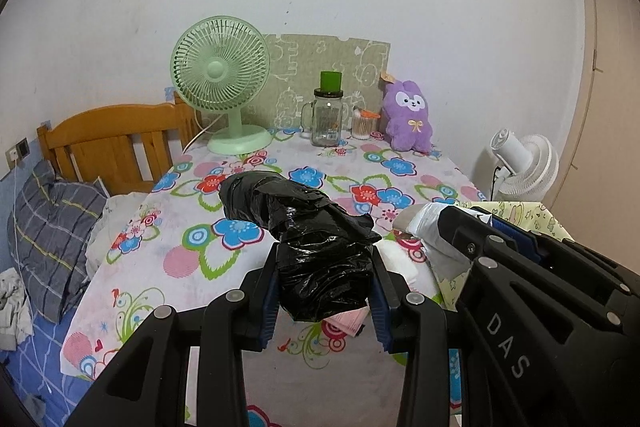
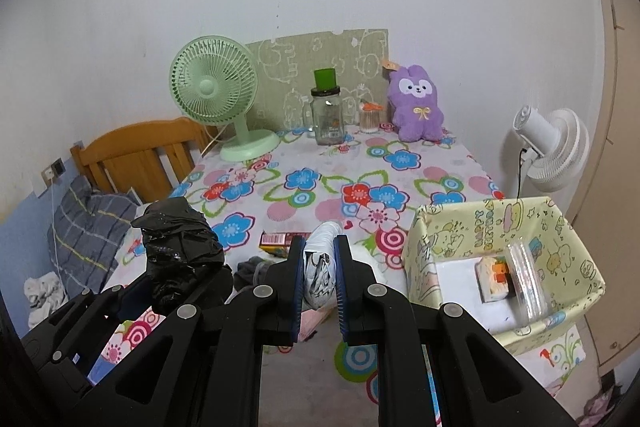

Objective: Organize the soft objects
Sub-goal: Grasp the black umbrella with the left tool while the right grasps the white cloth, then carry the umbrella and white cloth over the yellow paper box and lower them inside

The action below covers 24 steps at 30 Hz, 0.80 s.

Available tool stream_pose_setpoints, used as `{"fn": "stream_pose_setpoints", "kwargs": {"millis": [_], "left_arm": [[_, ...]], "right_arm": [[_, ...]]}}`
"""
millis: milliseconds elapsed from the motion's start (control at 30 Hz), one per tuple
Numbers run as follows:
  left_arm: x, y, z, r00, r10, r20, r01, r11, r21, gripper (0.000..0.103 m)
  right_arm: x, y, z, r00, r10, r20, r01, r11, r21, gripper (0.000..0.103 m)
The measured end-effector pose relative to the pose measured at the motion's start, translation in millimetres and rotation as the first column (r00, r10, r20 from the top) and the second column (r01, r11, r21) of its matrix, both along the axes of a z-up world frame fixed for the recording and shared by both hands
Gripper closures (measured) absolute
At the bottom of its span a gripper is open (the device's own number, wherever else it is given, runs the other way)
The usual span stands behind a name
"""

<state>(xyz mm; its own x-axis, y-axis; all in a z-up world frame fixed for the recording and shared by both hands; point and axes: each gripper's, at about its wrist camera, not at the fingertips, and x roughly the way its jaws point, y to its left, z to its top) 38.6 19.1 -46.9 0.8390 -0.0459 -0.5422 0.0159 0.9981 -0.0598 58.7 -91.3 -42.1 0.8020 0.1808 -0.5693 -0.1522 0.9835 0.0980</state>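
My left gripper point(image 1: 325, 267) is shut on a crumpled black plastic bag point(image 1: 304, 227) and holds it above the flowered tablecloth point(image 1: 192, 227); the bag also shows in the right wrist view point(image 2: 180, 251). My right gripper point(image 2: 318, 267) is shut on a white and grey soft bundle point(image 2: 320, 263), seen at the right in the left wrist view point(image 1: 432, 231). A yellow cartoon-print box point(image 2: 444, 227) stands to the right, with a small pack and a clear packet inside. A purple plush bunny point(image 2: 418, 107) sits at the back.
A green desk fan point(image 2: 218, 95), a glass jar with a green cup on it point(image 2: 328, 111) and a cotton-swab tub point(image 2: 370, 119) stand at the back. A small red carton point(image 2: 276, 241) and pink cloth point(image 1: 348, 321) lie on the table. A bed with a pillow point(image 1: 52, 227) is left, a white fan point(image 2: 552, 147) right.
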Motion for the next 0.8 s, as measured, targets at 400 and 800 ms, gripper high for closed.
{"fn": "stream_pose_setpoints", "kwargs": {"millis": [400,800], "left_arm": [[4.0,-9.8,10.2,1.0,0.005,0.018,-0.005,1.0,0.0,0.064],[8.9,-36.2,20.8,0.999,-0.014,0.039,0.014,1.0,0.007,0.064]], "right_arm": [[5.2,-9.5,9.9,1.0,0.004,0.011,-0.004,1.0,0.001,0.086],[8.8,-34.0,20.9,1.0,-0.01,0.026,0.01,1.0,0.011,0.086]]}}
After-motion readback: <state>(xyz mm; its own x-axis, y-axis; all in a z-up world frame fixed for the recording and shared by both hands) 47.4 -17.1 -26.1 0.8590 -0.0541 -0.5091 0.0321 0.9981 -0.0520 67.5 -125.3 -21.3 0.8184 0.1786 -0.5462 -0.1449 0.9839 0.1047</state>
